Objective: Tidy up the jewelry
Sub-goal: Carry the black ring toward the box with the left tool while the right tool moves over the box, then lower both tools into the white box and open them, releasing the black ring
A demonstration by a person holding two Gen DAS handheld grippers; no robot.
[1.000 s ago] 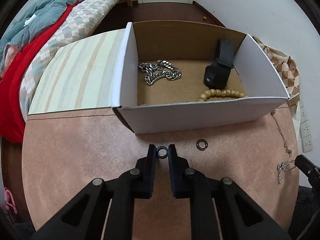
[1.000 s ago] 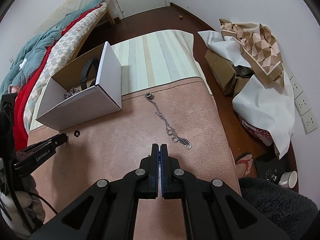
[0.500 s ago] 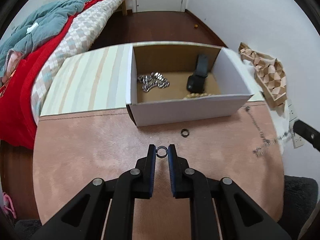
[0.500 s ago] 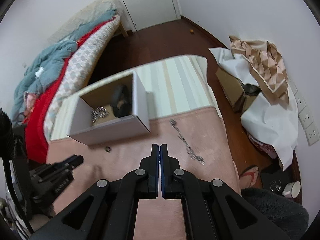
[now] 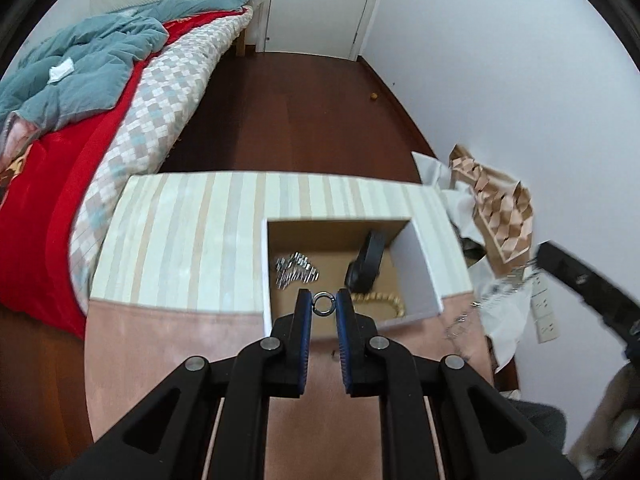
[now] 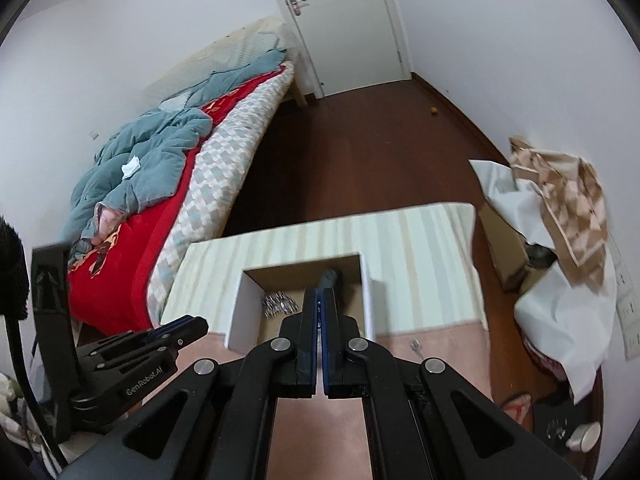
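My left gripper [image 5: 324, 300] is shut on a small dark ring [image 5: 323, 304], held in the air over the front edge of the white cardboard box [image 5: 420, 264]. Inside the box lie a silver chain bracelet [image 5: 296, 272], a black watch [image 5: 366, 266] and a gold bead bracelet [image 5: 380, 302]. My right gripper [image 6: 320, 292] is shut. In the left wrist view its fingers [image 5: 560, 268] hold a thin silver necklace [image 5: 492, 292], which trails down blurred to the table at the right. One end of the necklace [image 6: 416, 346] rests on the table.
The box stands on a table with a pink cloth [image 5: 160, 340] and a striped cloth [image 5: 192, 240]. A bed with red and teal bedding [image 5: 80, 100] is at the left. Paper and a patterned cloth [image 5: 500, 208] are piled by the right wall.
Both grippers have risen well above the table. The ring went up with the left one, from the tabletop to over the box front. The necklace is partly lifted off the table.
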